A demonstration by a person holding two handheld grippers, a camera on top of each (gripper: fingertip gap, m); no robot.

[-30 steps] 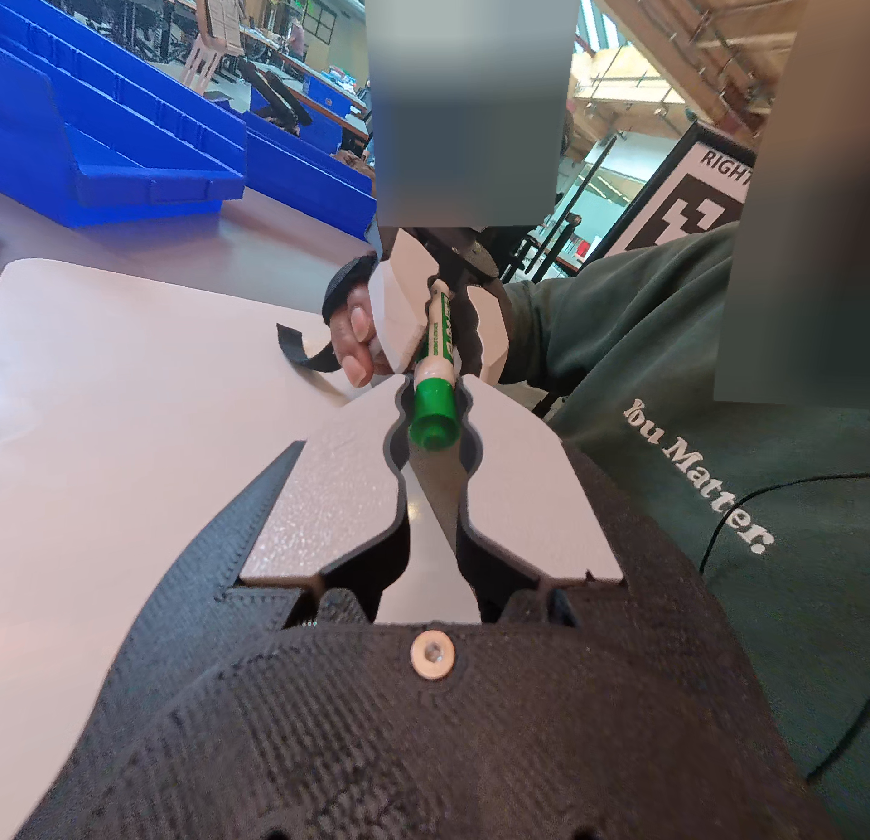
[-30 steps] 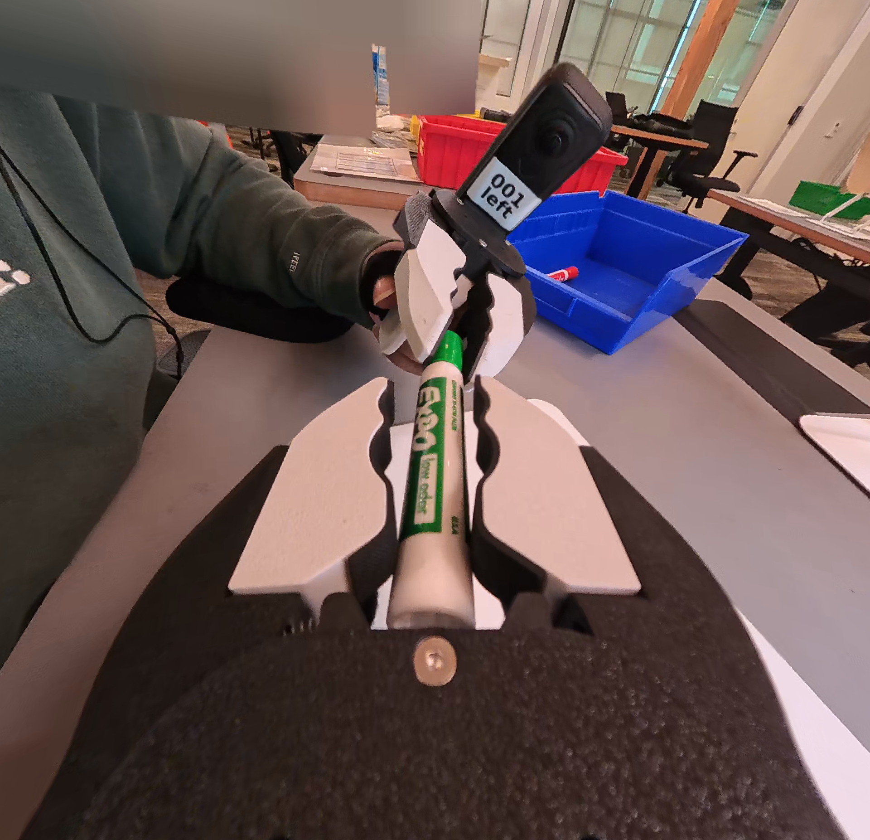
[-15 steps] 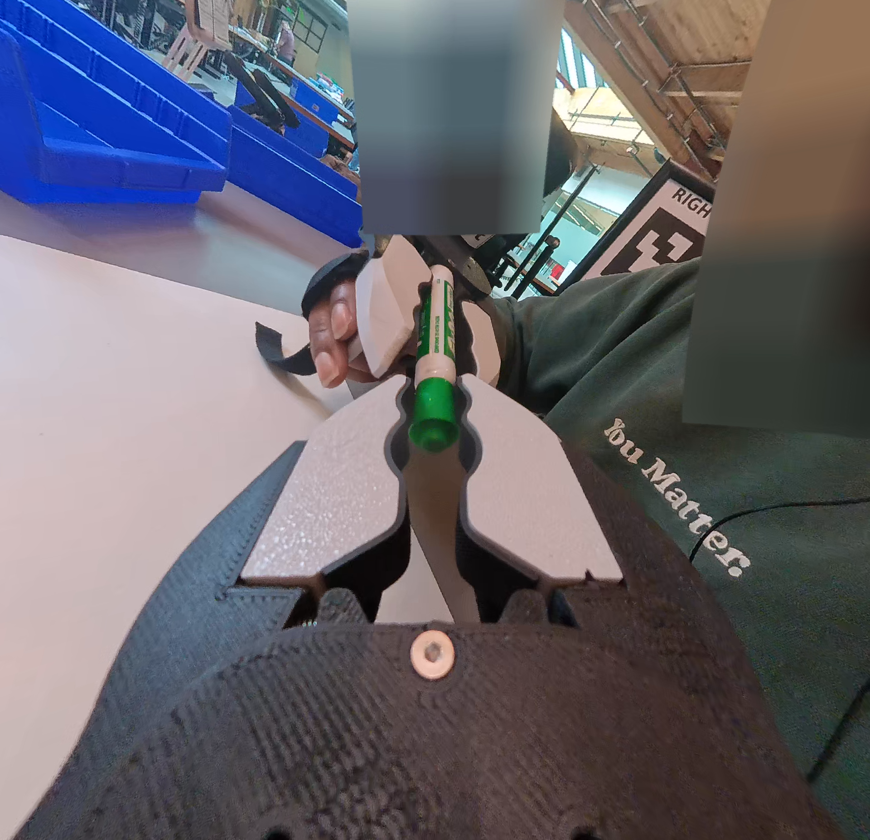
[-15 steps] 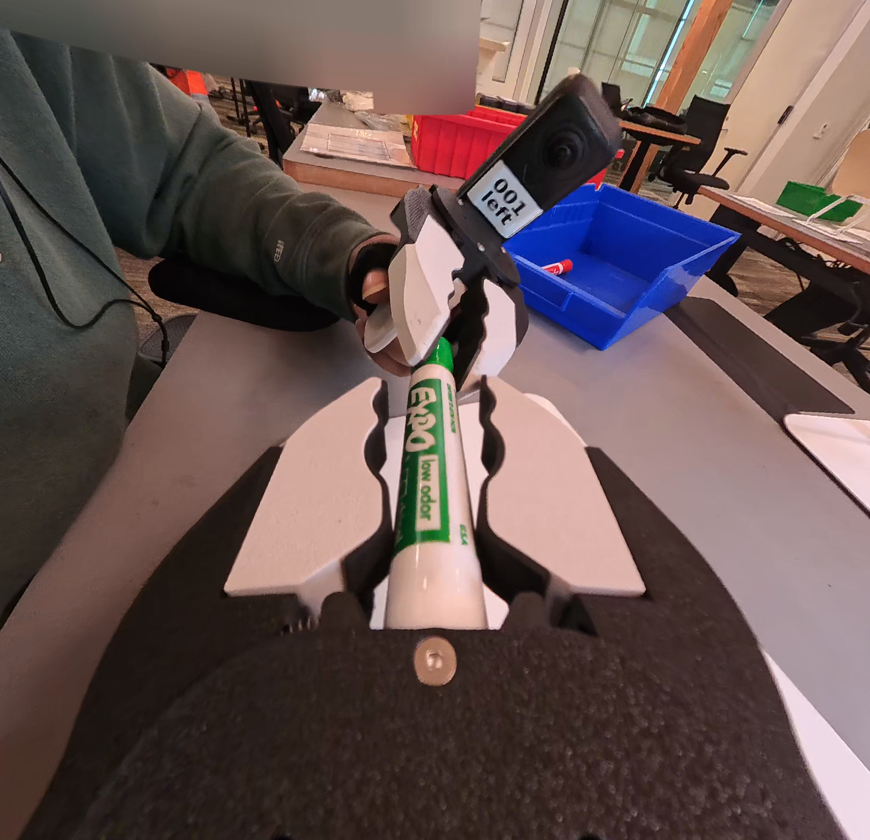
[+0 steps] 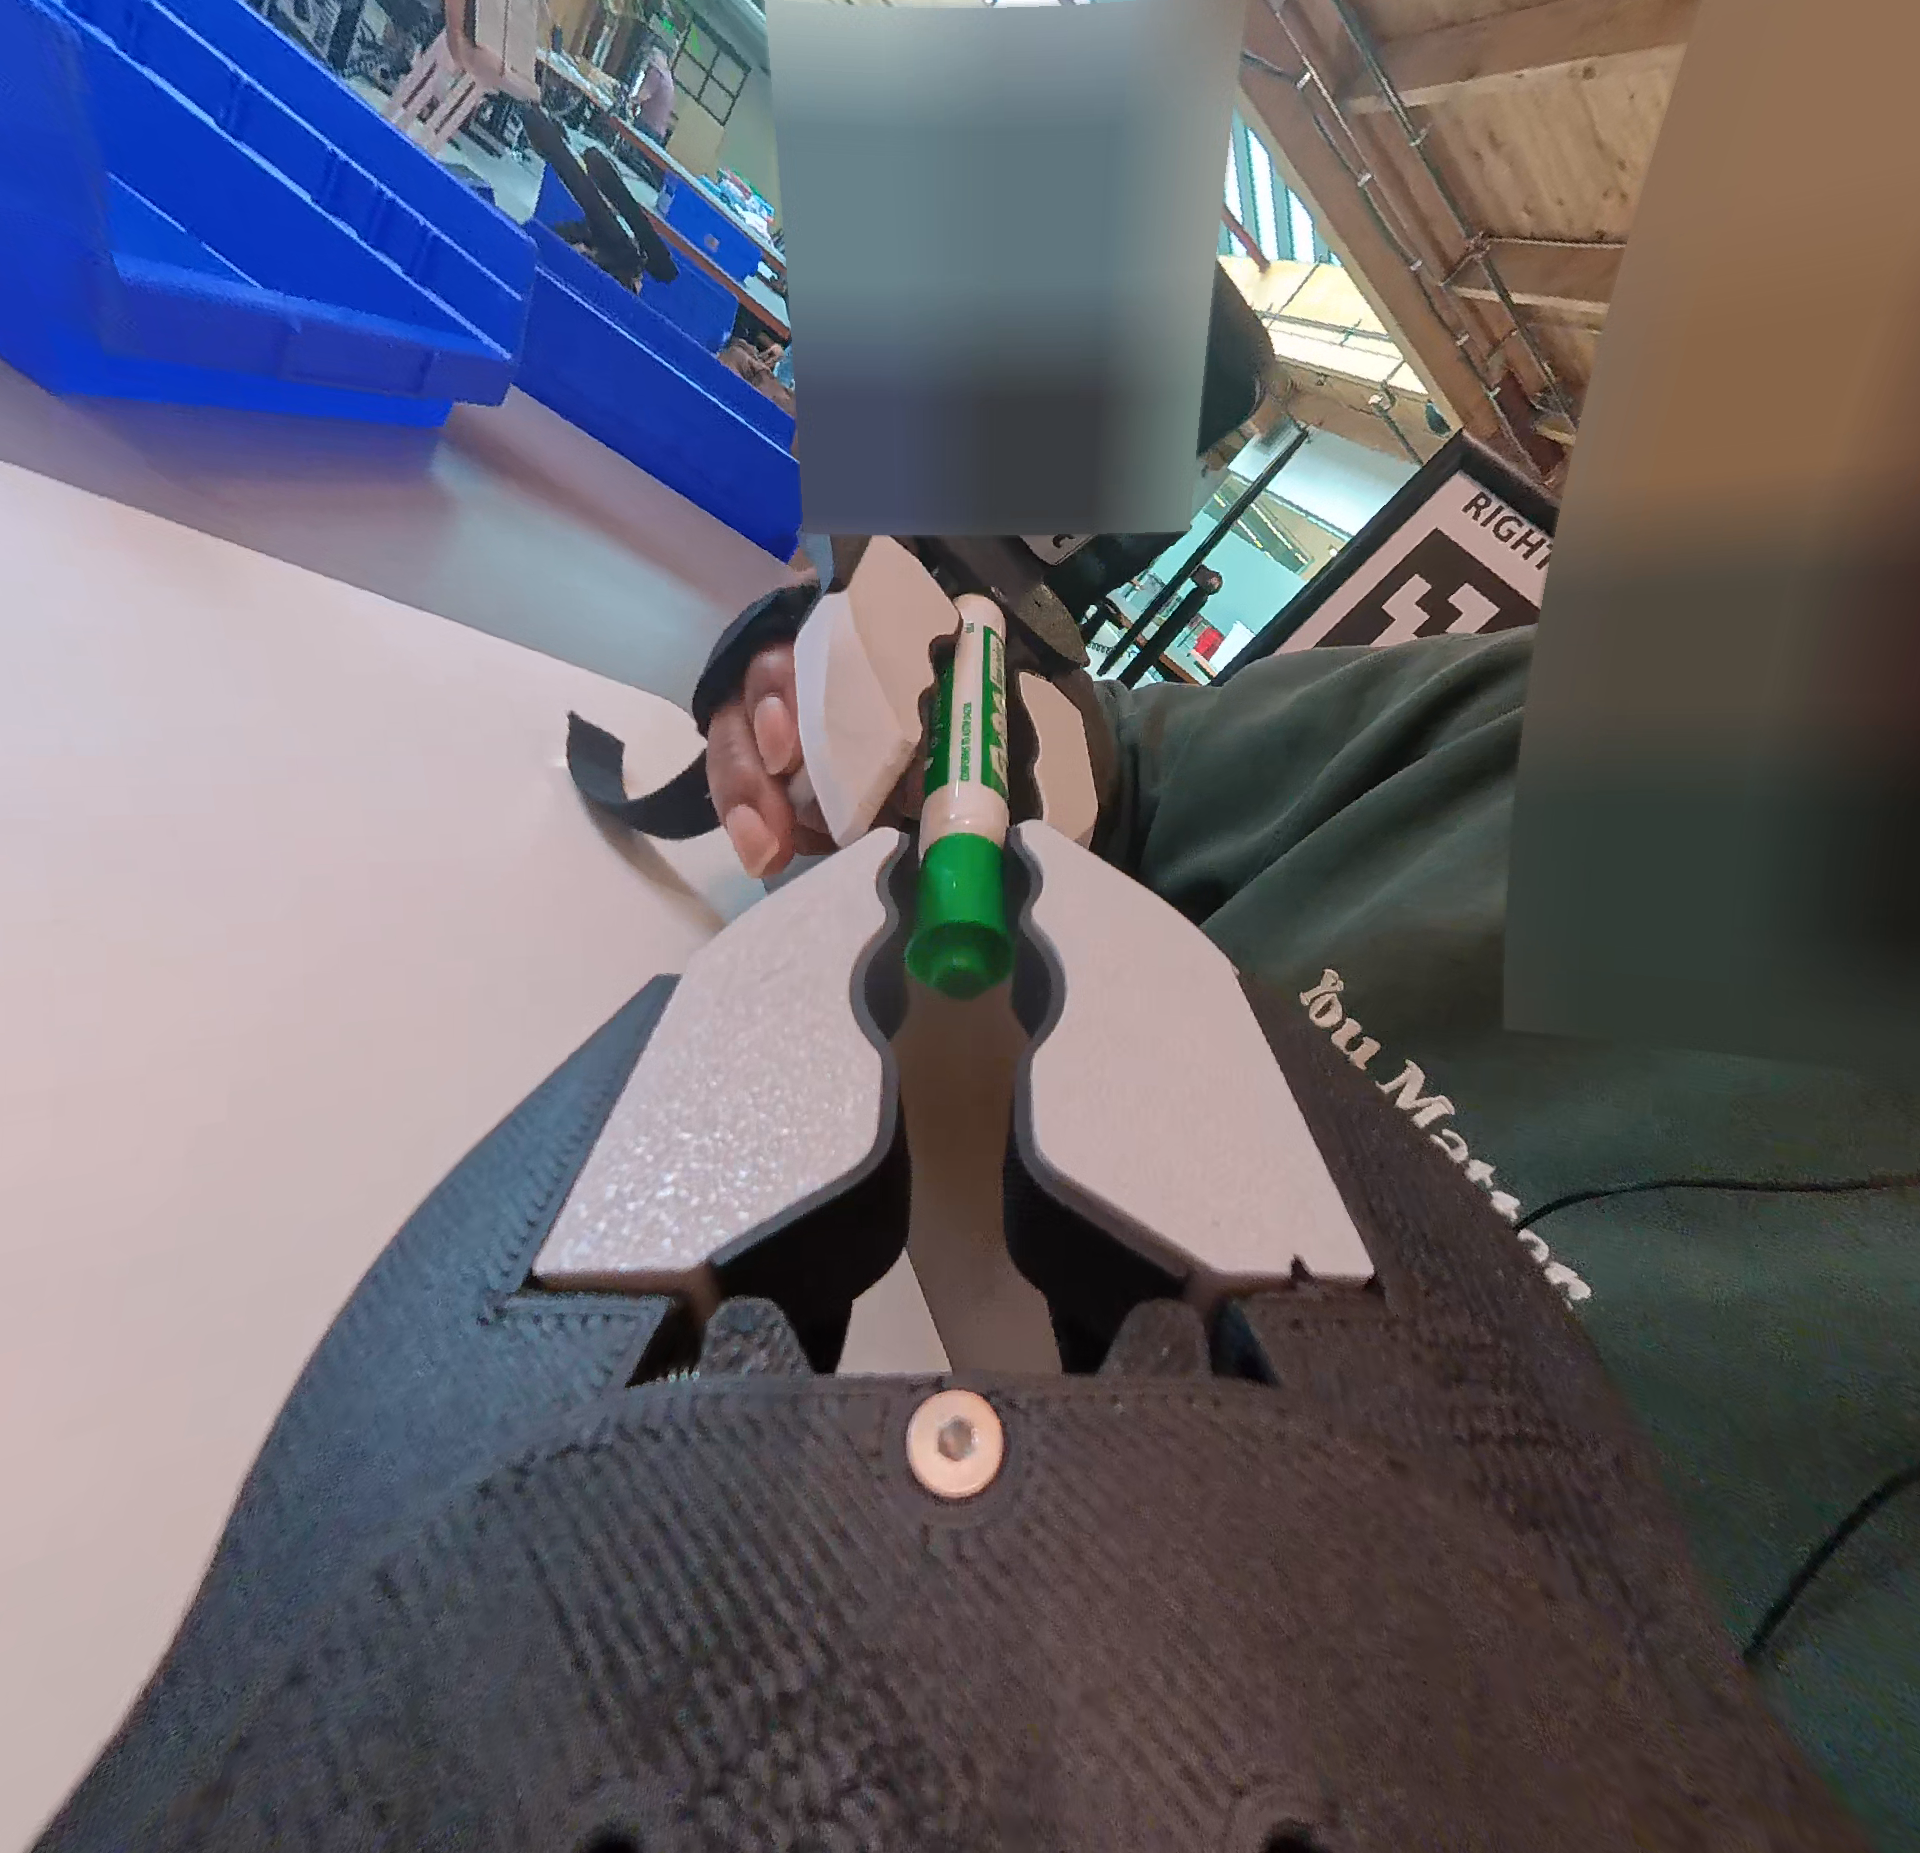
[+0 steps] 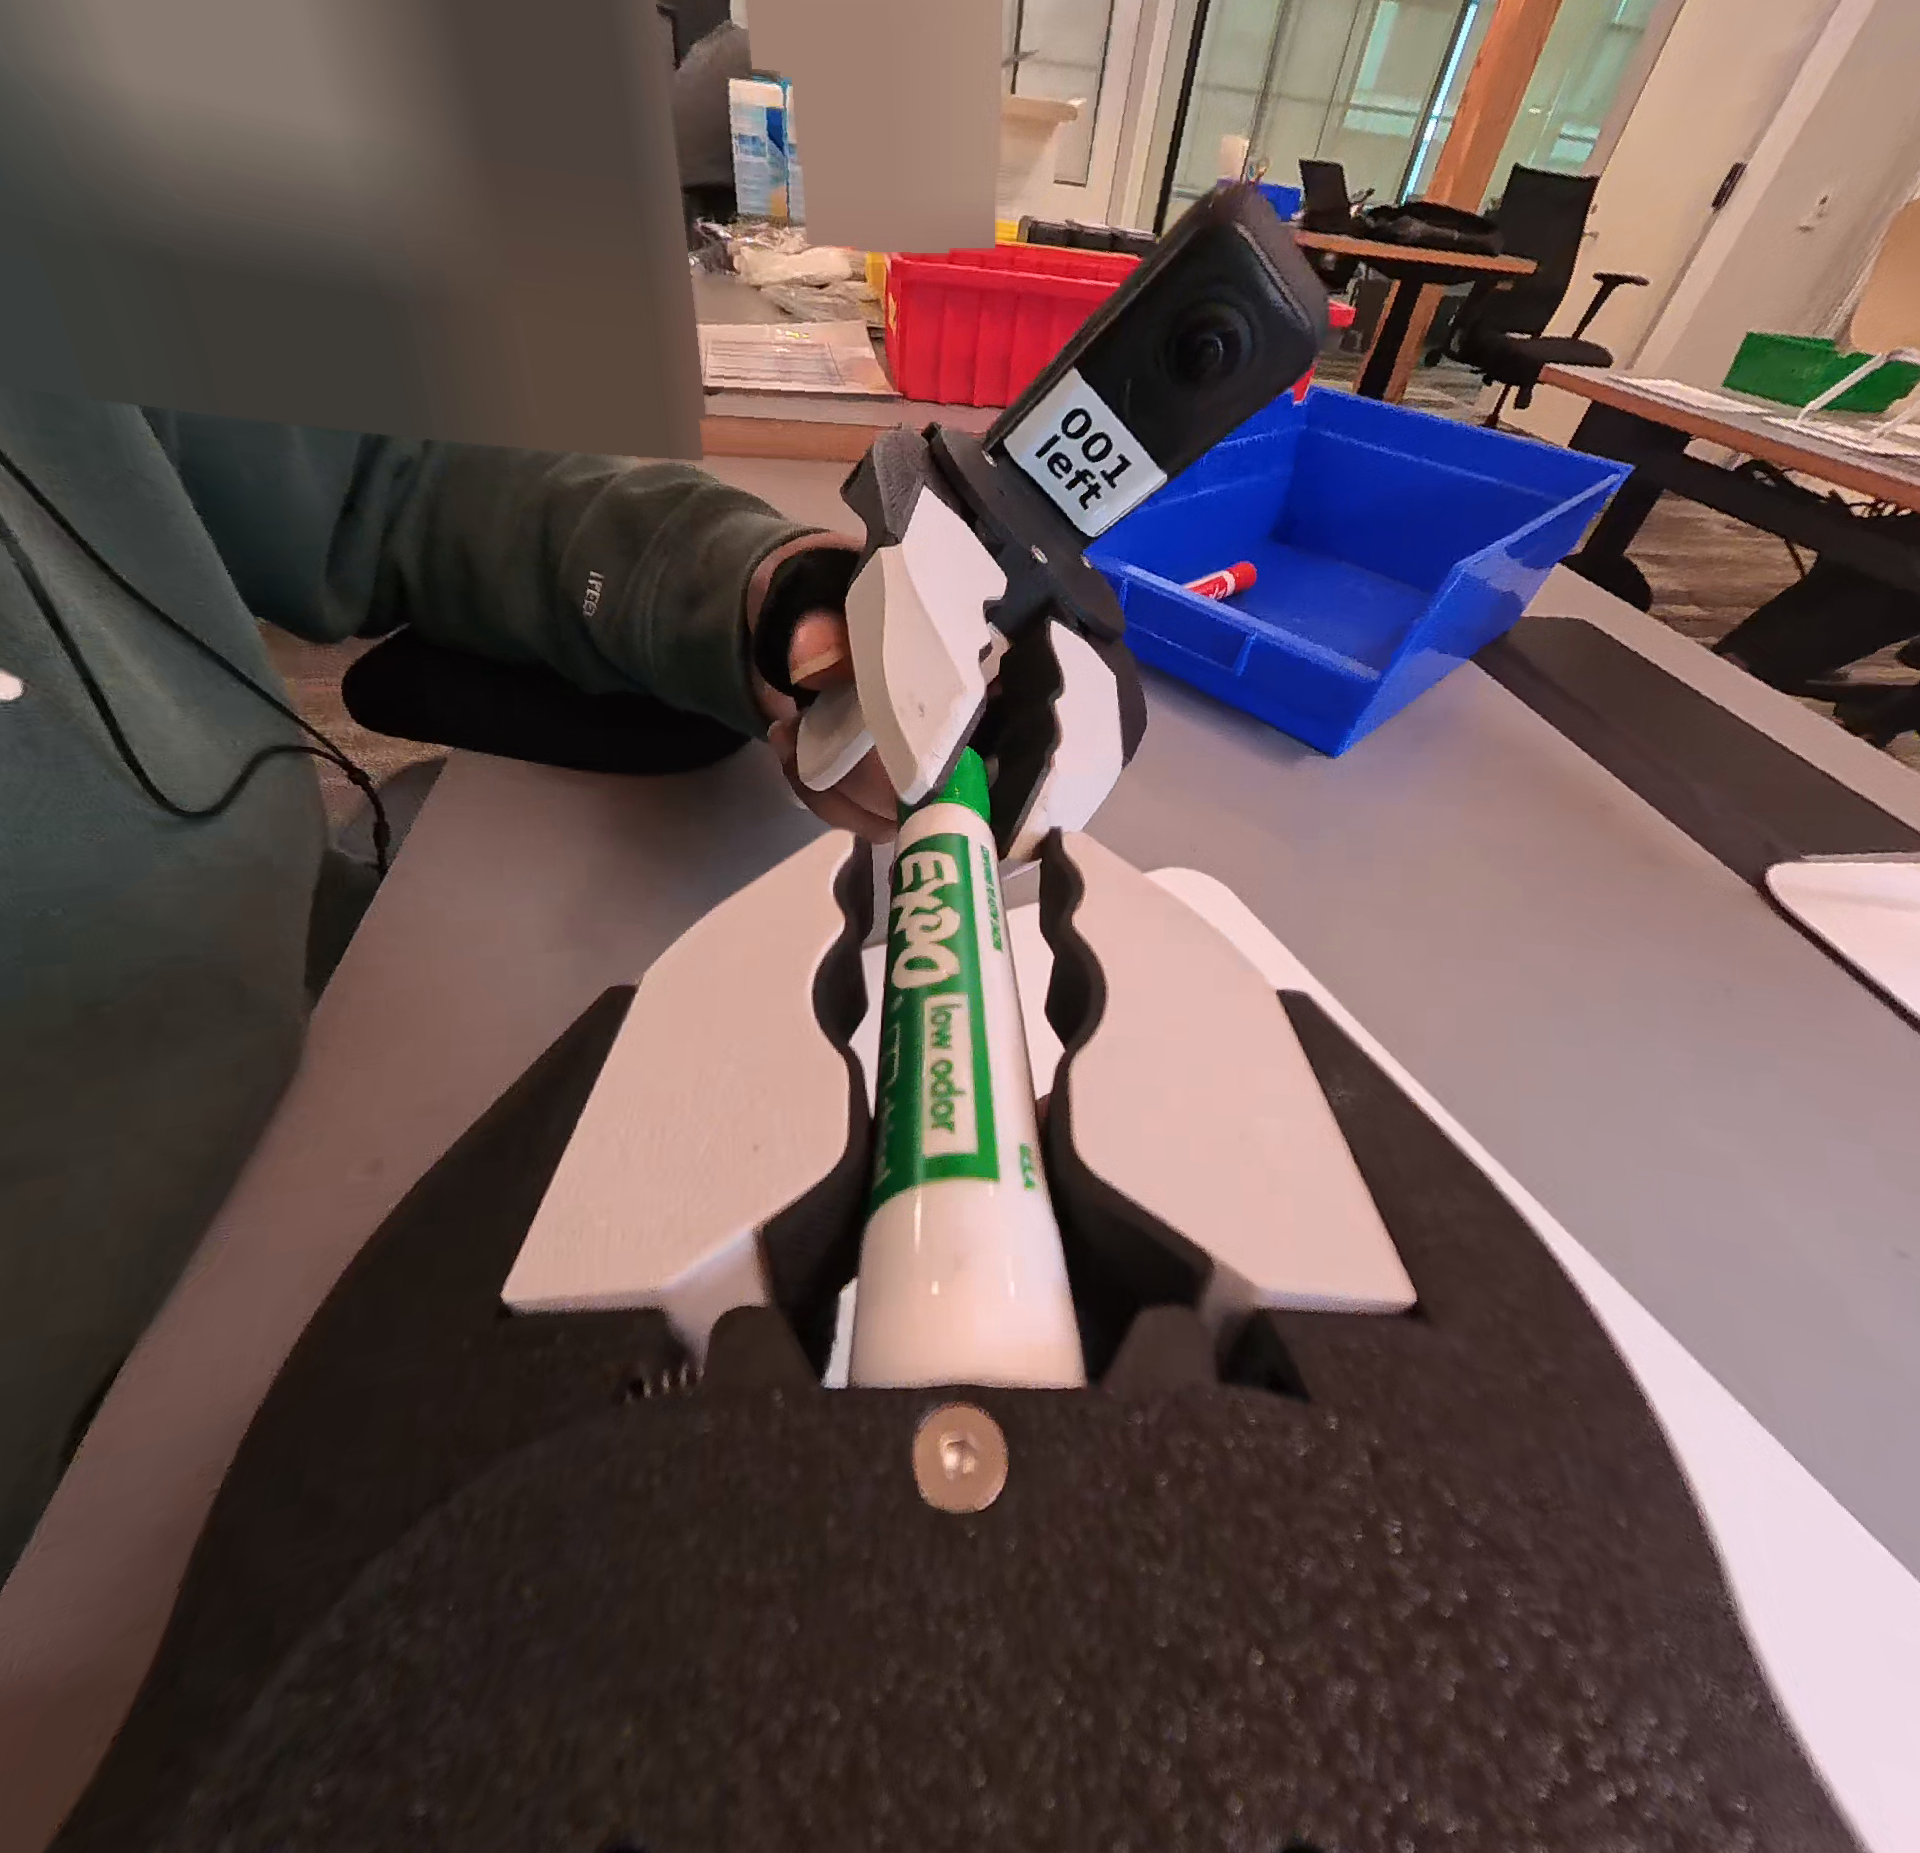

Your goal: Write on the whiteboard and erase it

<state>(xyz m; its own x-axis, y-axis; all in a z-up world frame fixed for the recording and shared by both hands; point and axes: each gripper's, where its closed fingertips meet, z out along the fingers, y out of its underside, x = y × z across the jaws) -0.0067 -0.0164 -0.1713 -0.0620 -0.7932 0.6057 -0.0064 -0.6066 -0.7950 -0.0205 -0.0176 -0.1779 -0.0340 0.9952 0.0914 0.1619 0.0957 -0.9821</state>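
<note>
**Inspector:** Two tongs, one marker (image 6: pixel 956 1128). Report what has altered in the last second.

**Assistant:** Very little in the grip. The right tongs (image 6: pixel 951 868) remain clenched on the white barrel. The left tongs (image 5: pixel 958 847) remain closed about the green cap (image 5: pixel 956 920), which sits in the notch near the fingertips. The pair has lifted and tilted together, so the marker points more steeply upward.

**Inspector:** Has the cap come off?

**Assistant:** No. Cap and barrel still meet with no gap between them in either view.

**Inspector:** Location of the marker?

**Assistant:** In the air between the two tongs, above the near corner of the whiteboard (image 5: pixel 260 868), which lies flat on the bench (image 6: pixel 1455 920) with no marks on the part in view.

**Inspector:** Meaning for the task?

**Assistant:** In my judgement, uncapping is in hand but not done, and writing cannot begin until it is. The pull should run straight along the barrel.

**Inspector:** Anything else?

**Assistant:** One red marker (image 6: pixel 1221 579) lies in the blue bin (image 6: pixel 1351 577), well apart.
</note>
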